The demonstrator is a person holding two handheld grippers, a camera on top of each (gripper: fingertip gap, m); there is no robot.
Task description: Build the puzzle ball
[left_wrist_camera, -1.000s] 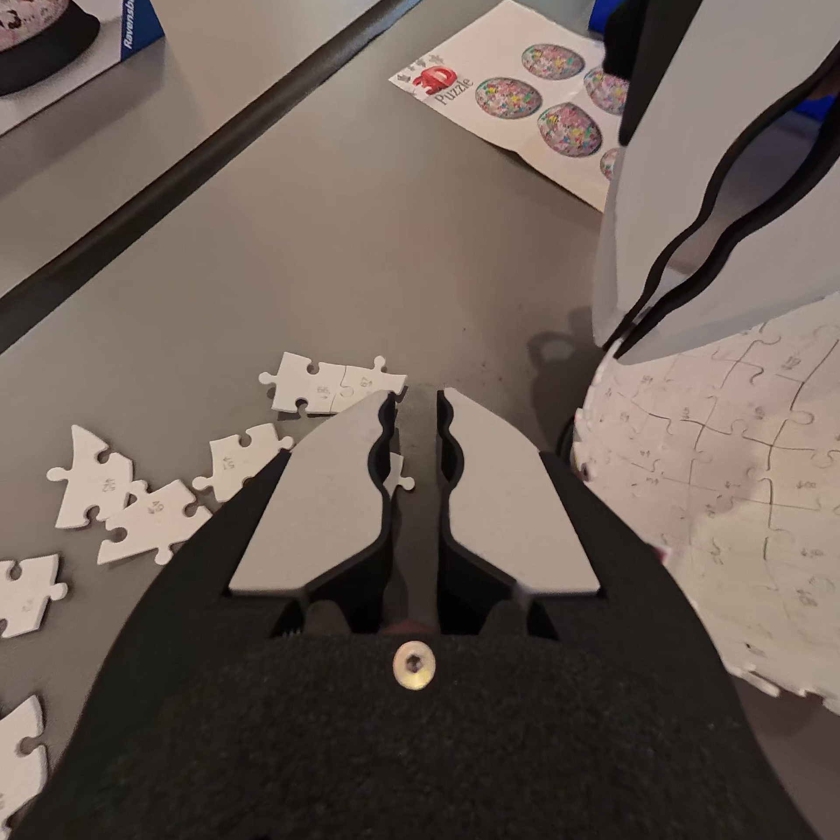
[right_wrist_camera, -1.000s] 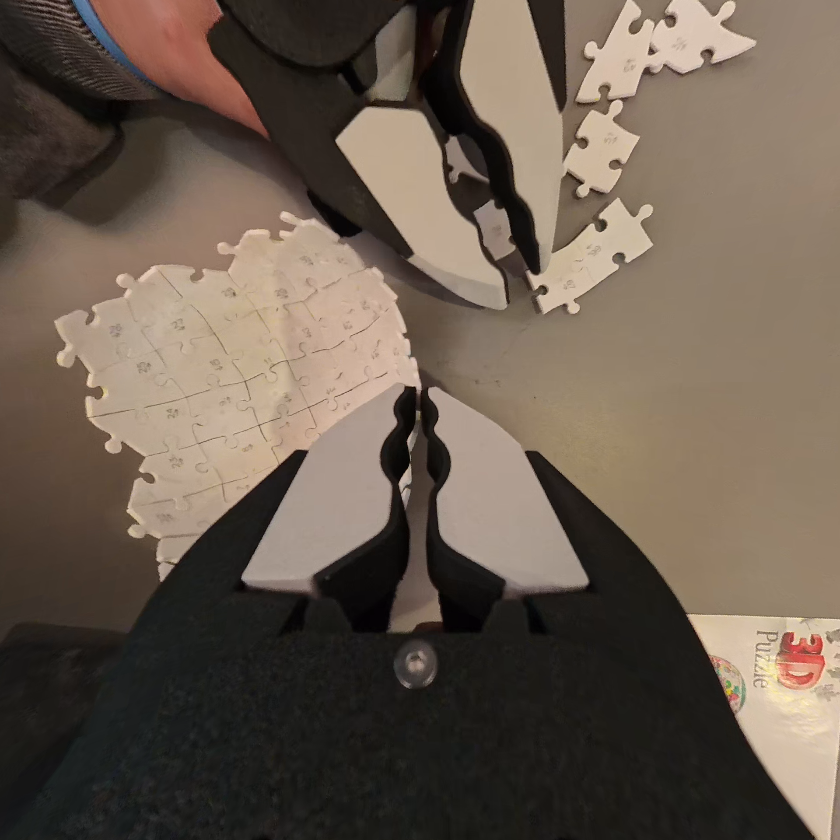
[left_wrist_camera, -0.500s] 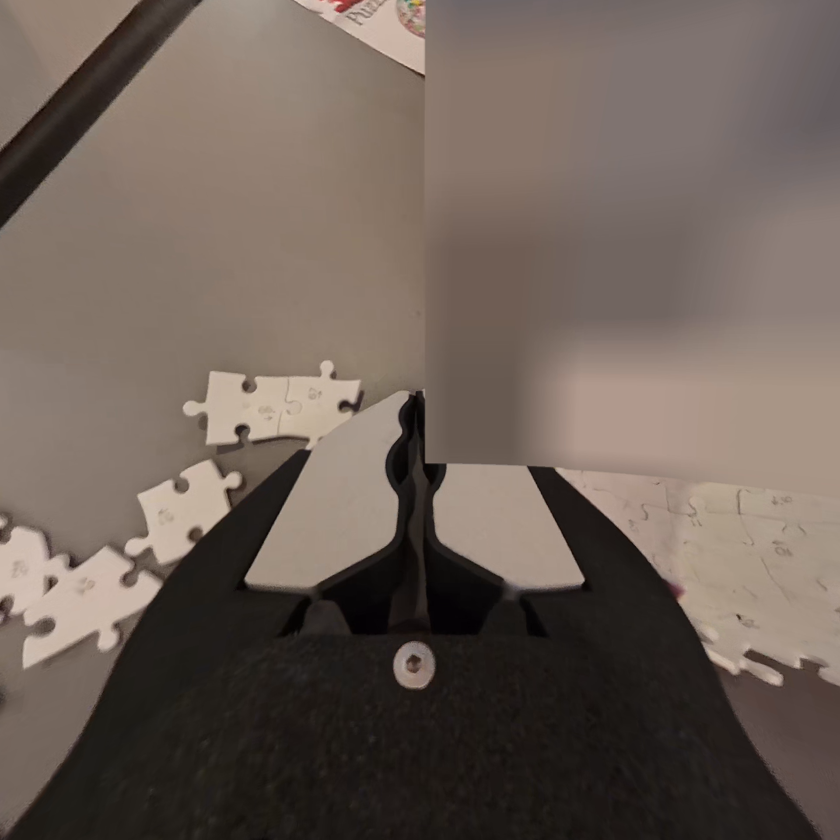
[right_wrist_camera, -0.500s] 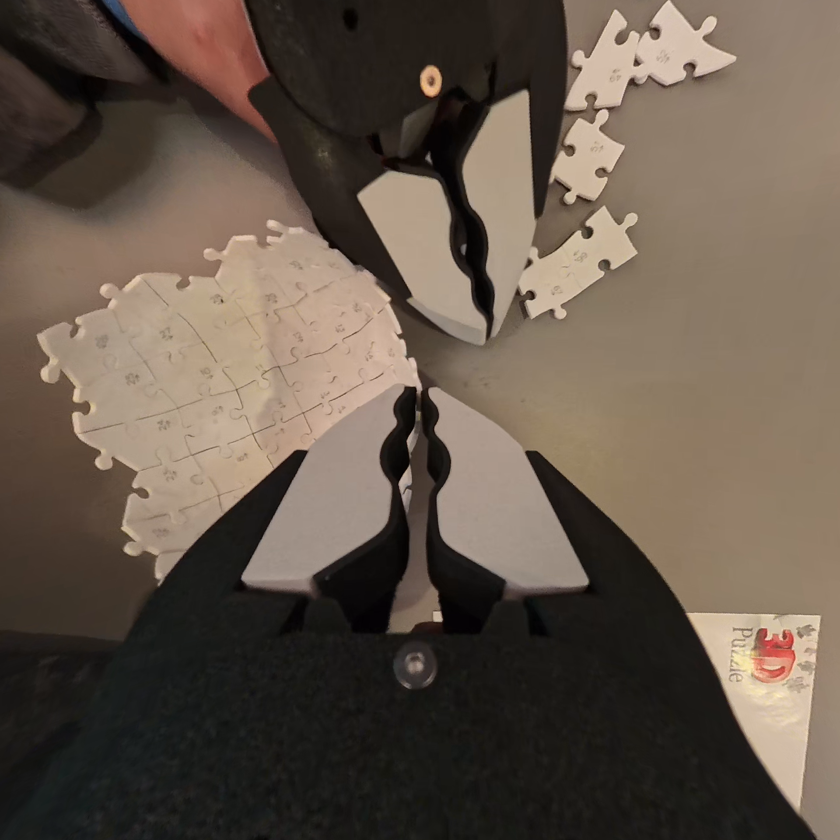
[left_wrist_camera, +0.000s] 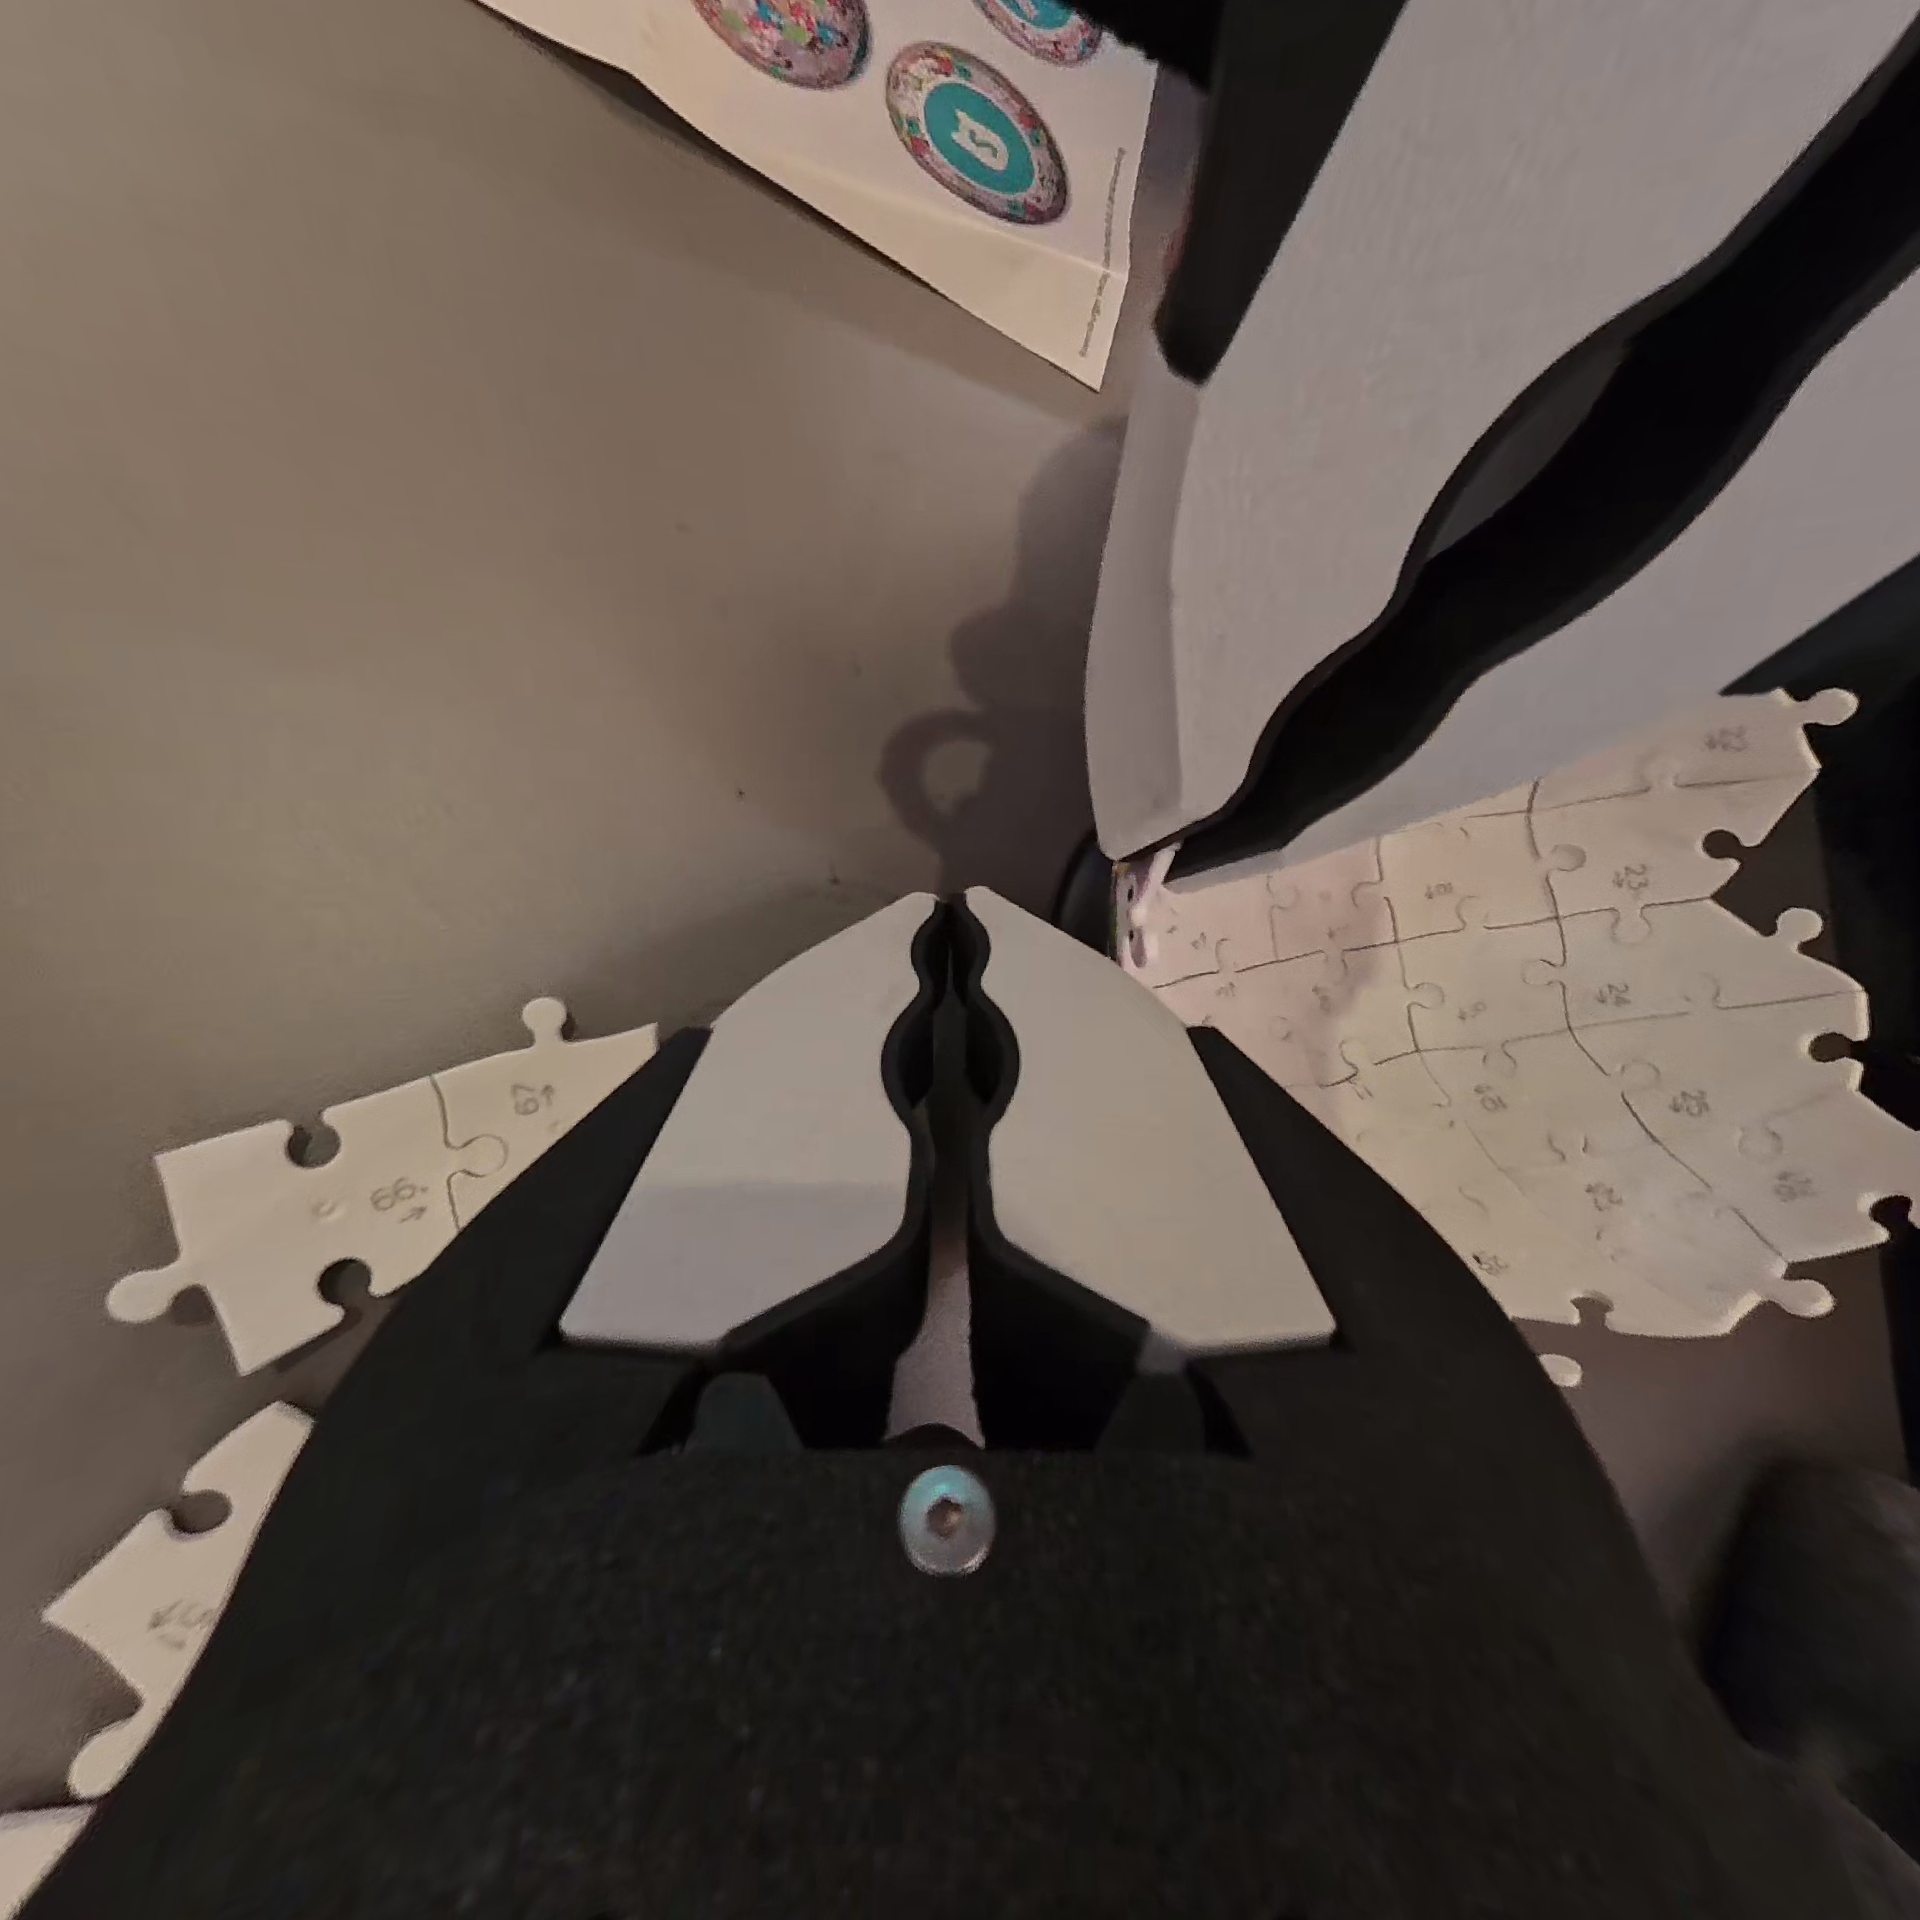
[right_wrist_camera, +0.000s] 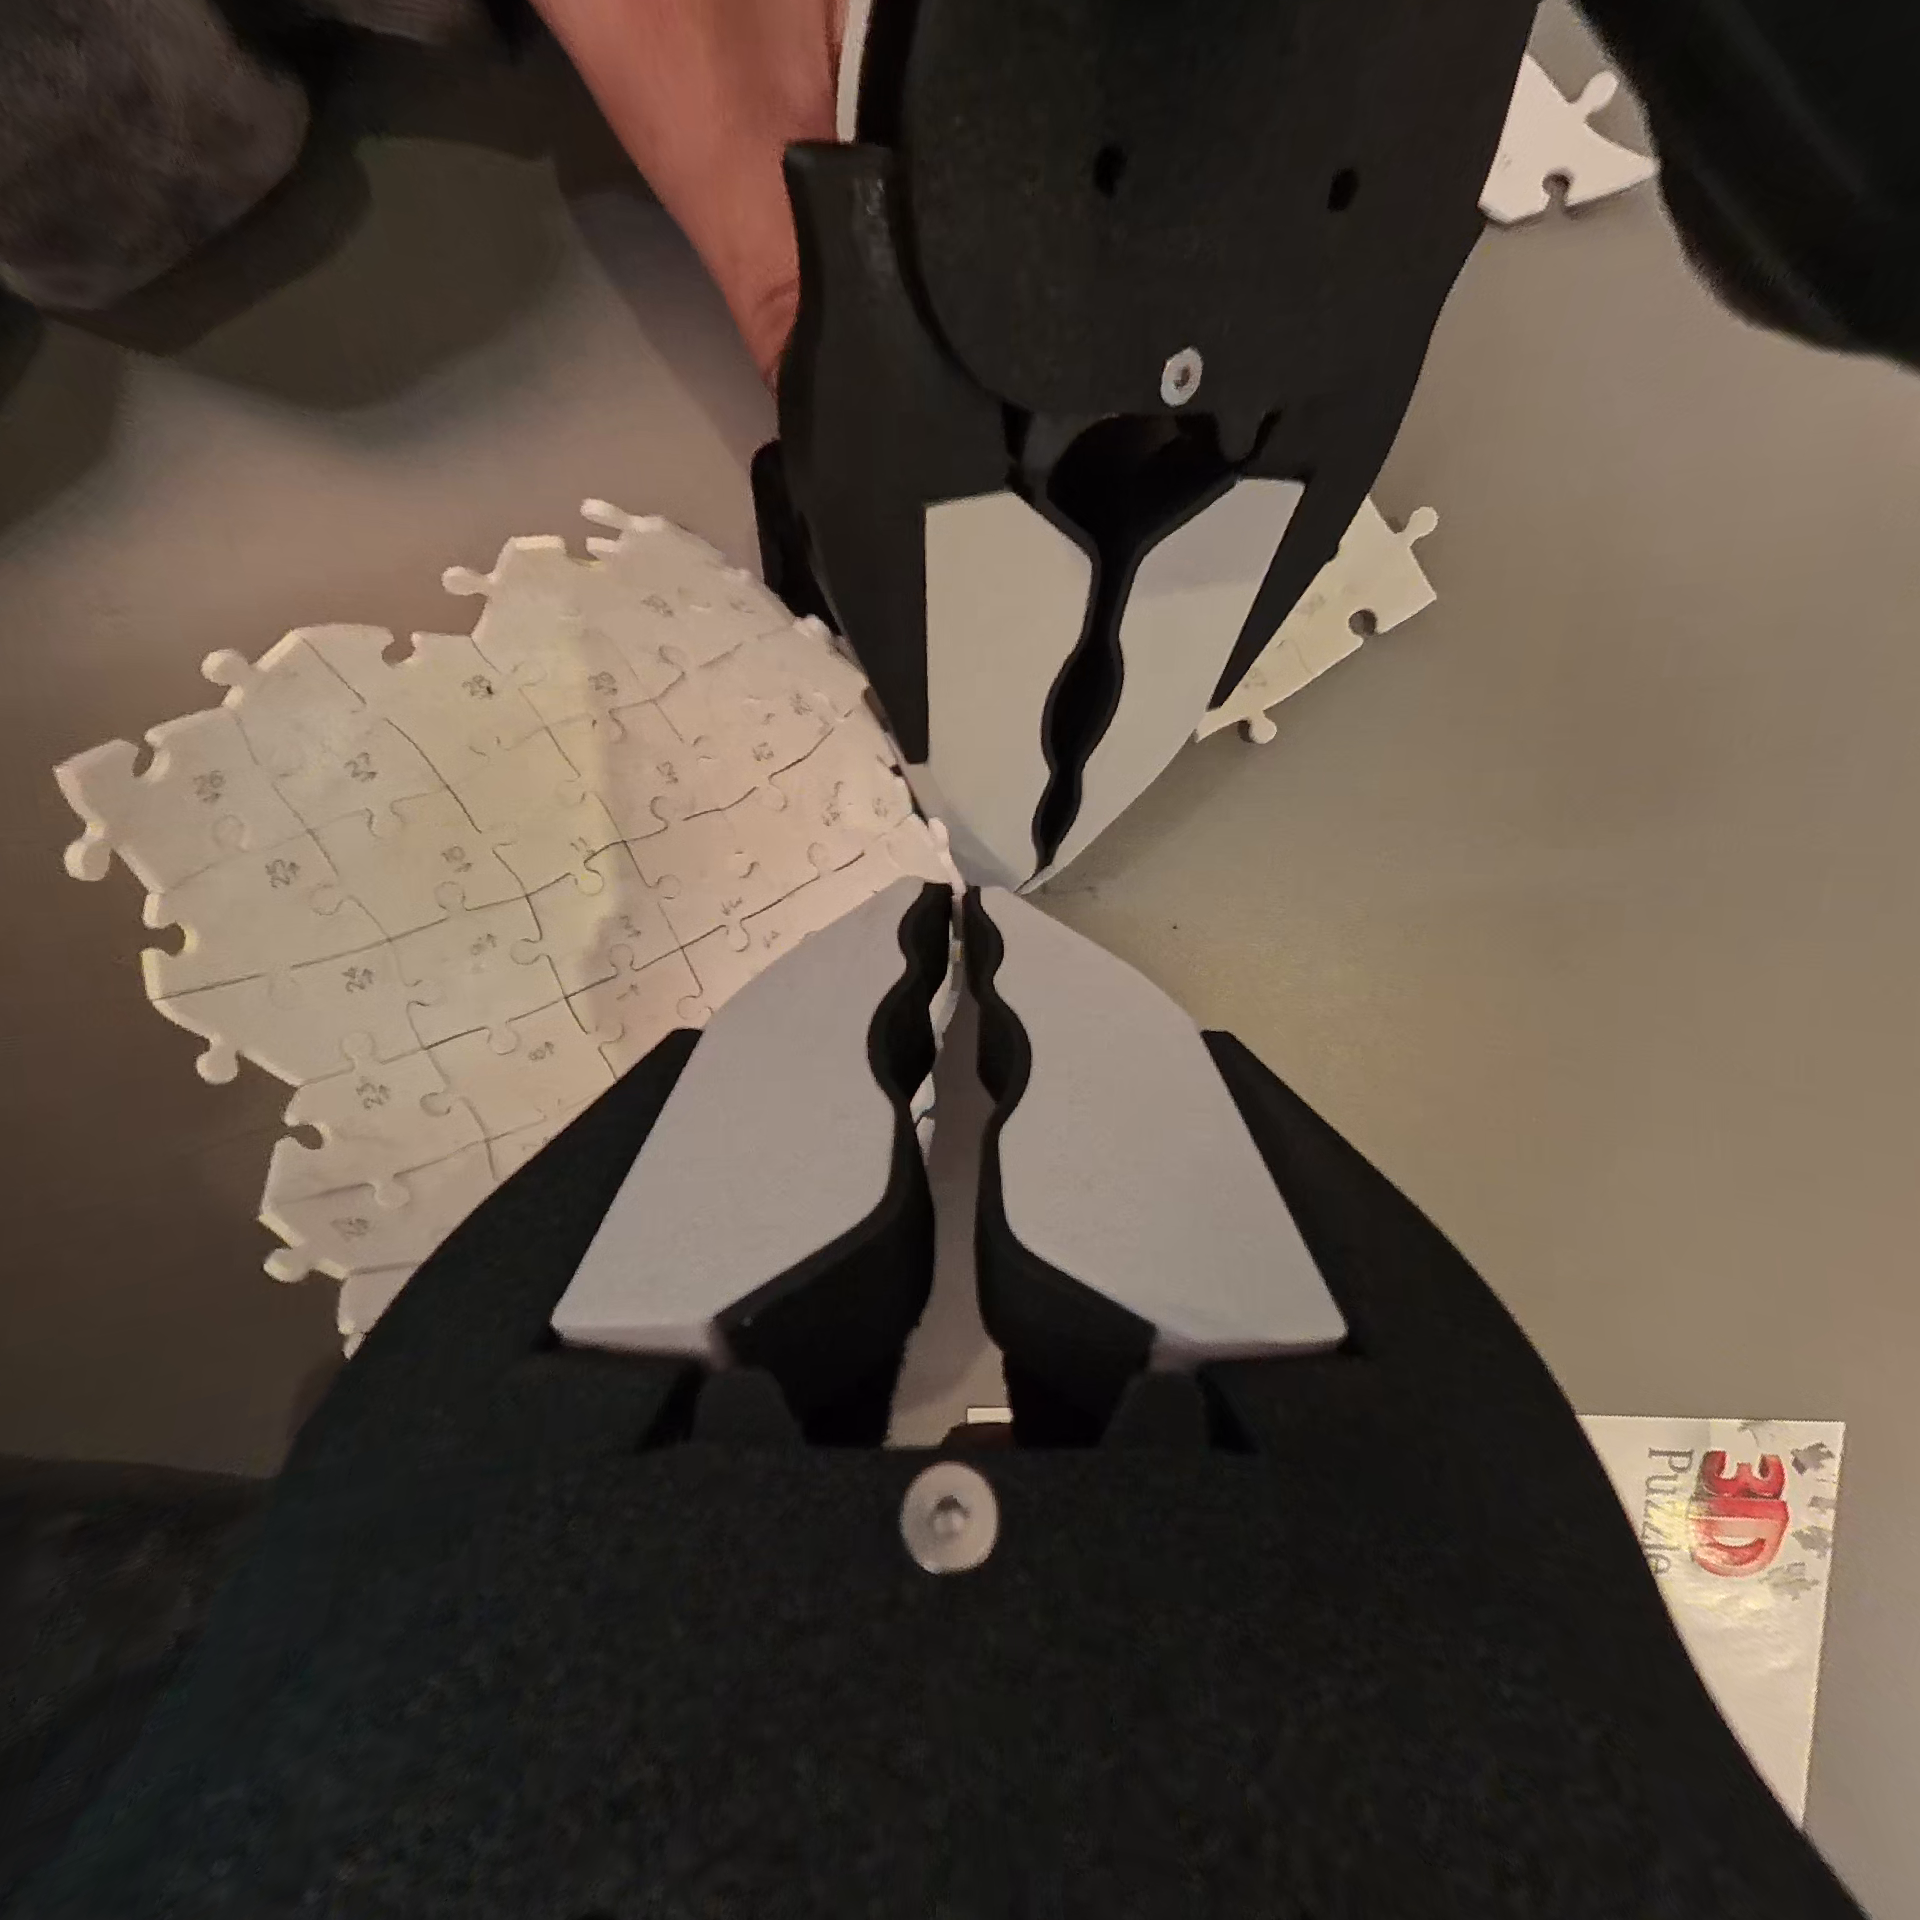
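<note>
Two claws meet at one corner here. The left claw is pressed shut just above the counter; I can't tell if a piece is inside. A joined pair of loose pieces lies flat beside it. The right claw is pinched on the rim of the half-built puzzle shell, which sits on the counter between them. That shell looks light, thin and stiff, but its seams probably pop easily, so I'd grip whole pieces at the edge, gently. The leaflet lies beyond.
</note>
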